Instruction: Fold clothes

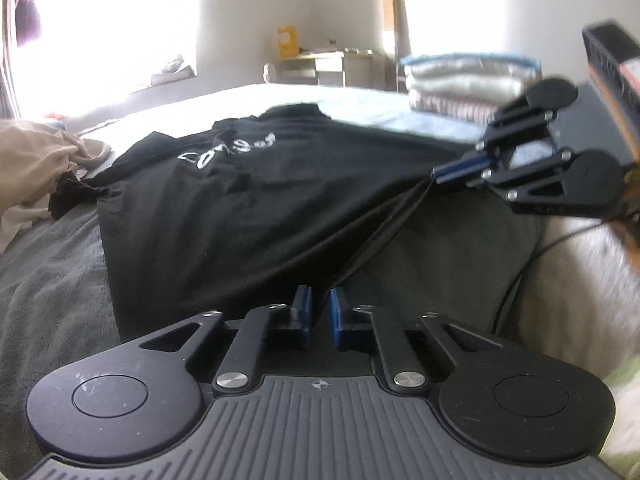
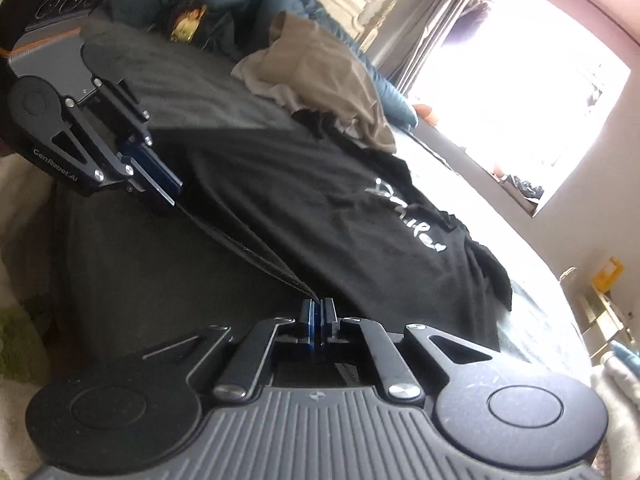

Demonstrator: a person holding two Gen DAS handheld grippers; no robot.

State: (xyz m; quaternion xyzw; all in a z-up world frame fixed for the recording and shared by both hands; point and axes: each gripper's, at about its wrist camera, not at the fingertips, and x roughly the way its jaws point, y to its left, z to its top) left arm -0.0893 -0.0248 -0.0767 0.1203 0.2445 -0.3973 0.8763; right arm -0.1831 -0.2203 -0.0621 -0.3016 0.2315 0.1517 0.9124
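My left gripper [image 1: 320, 304] has its blue pads drawn in close, a narrow gap showing between them in its own view, and the hem of the black T-shirt [image 1: 224, 200] runs right down into that gap. From the right wrist camera the same gripper [image 2: 168, 192] sits at the near left corner of the shirt, closed flat on the fabric edge. So I read it as pinched on the hem.

The T-shirt lies spread on the grey blanket [image 1: 48, 272] of the bed, white lettering [image 1: 228, 150] facing up, its collar end toward the far side. The hem is pulled taut as a straight line between my two grippers, lifted slightly off the blanket. A beige garment [image 1: 36, 160] is heaped at the far left, touching the shirt's sleeve. A stack of folded laundry [image 1: 468, 80] sits at the far right of the bed.

My right gripper [image 2: 318, 312] is closed all the way, pads pressed together with the hem's doubled edge caught between them. In the left wrist view it [image 1: 440, 176] appears at the right, tipped sideways, clamped on the shirt's other near corner.
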